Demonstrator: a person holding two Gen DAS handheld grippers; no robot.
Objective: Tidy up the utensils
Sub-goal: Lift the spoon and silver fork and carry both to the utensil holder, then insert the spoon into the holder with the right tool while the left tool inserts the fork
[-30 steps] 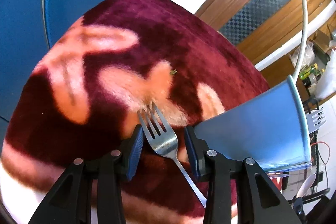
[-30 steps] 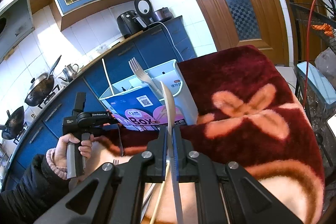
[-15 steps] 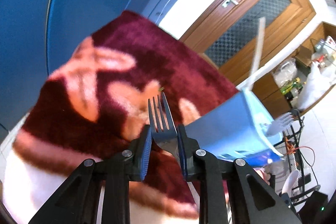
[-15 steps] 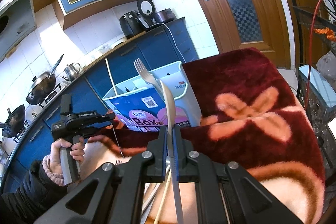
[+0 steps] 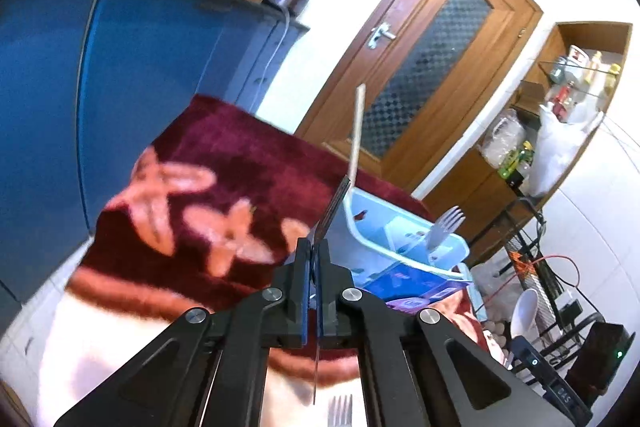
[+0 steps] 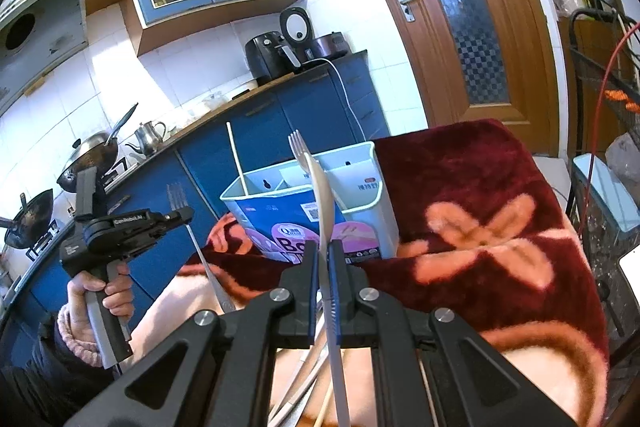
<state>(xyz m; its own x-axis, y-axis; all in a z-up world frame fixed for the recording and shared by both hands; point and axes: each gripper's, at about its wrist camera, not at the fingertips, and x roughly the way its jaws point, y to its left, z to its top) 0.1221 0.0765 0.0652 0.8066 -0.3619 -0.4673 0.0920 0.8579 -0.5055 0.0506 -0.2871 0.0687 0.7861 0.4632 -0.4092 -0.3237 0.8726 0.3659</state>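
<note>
- A fork (image 5: 334,209) is clamped edge-on between the pads of the left gripper (image 5: 315,259), whose jaws have just been closing; its tines are raised ahead of the jaws and its handle end is lost below them.
- A pale spoon (image 6: 320,187) is pinched by the closed right gripper (image 6: 324,259), bowl ahead of the jaws, handle cut off below.
- Beyond both jaws a light blue utensil box (image 6: 360,195) is seen on the red blanket (image 6: 480,187); "Box" is partly readable on its label, the rest being too small.
- Loose cutlery under the right jaws is mostly hidden.
</note>
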